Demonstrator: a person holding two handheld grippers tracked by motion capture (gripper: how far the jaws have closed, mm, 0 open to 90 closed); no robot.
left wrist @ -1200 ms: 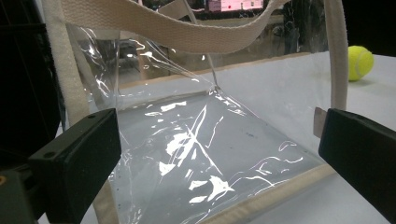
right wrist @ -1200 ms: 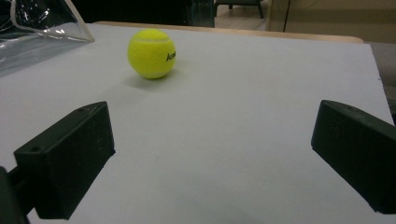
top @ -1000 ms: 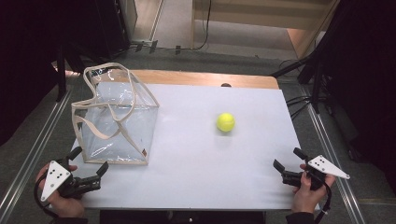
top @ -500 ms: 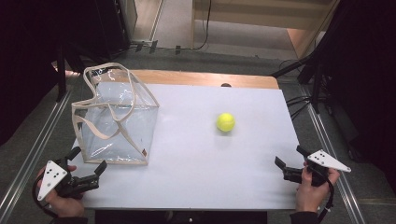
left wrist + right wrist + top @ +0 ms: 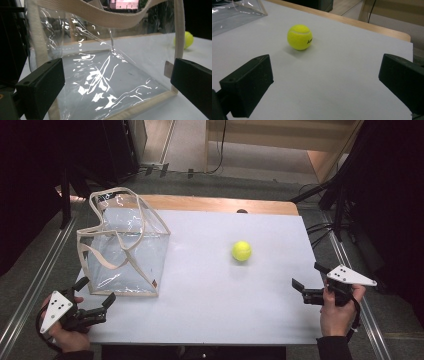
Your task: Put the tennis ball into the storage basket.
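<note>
The left gripper (image 5: 95,304) sits at the near left corner of the table (image 5: 210,310) in the high view, jaws spread and holding nothing, just beside the near edge of the clear bag (image 5: 125,255). The right gripper (image 5: 307,282) hangs at the near right edge, also spread wide with nothing between its jaws. The tennis ball (image 5: 241,251) lies on the bare white top, between the bag and the right gripper but well apart from both. The bag stands upright with its mouth open and its cloth straps (image 5: 107,227) slumped over the rim.

In the left gripper view, the 2 black jaws frame the bag's near wall (image 5: 107,82) without touching it; the cream trim (image 5: 140,105) runs along the bottom edge, and the ball (image 5: 186,40) shows far off at the right.

In the right gripper view, the jaws stand wide apart and point toward the ball (image 5: 299,37), which rests ahead and clear of them, with a corner of the bag (image 5: 242,10) at the upper left.

Judging from this, the work looks barely begun: the ball is not yet grasped and the bag holds nothing. Left to do, most likely: steady the bag, pick up the ball, and drop it in.
</note>
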